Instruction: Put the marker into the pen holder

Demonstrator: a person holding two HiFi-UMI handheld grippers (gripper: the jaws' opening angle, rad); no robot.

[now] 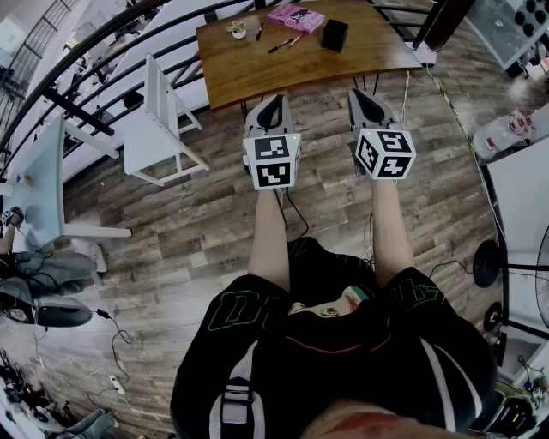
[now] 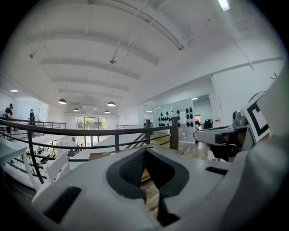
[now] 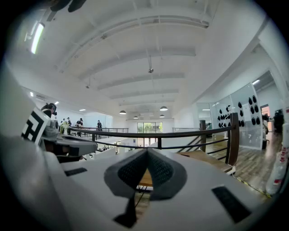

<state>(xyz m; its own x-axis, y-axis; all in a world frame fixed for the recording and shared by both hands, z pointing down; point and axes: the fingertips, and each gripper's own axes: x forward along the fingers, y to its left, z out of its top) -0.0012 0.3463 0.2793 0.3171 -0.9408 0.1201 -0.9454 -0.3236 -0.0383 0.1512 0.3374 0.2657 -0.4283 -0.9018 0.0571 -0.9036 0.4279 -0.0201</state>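
A person stands on a wood-plank floor, seen from above, holding a gripper in each hand, both pointing forward at about waist height. The left gripper point(image 1: 274, 103) has its jaws pressed together with nothing between them; its own view shows only the railing and the bench edge beyond the tips. The right gripper point(image 1: 364, 94) is likewise closed and empty.

Well ahead, out of reach, is a brown wooden bench point(image 1: 257, 73). On it lie what look like three markers point(image 1: 279, 45), thin sticks side by side near the middle; they are too small to tell which one is meant. Just to their right stands one black pen holder point(image 1: 334, 35), upright and apart from them. There is also one pink book point(image 1: 296, 16) and one small potted plant point(image 1: 238, 29). One white chair point(image 1: 159, 124) stands to the left of the bench.

A marker is likely light, stiff and smooth, and apt to roll. It is probably best pinched across the barrel near its middle. The holder looks light too and could slide or tip if nudged.
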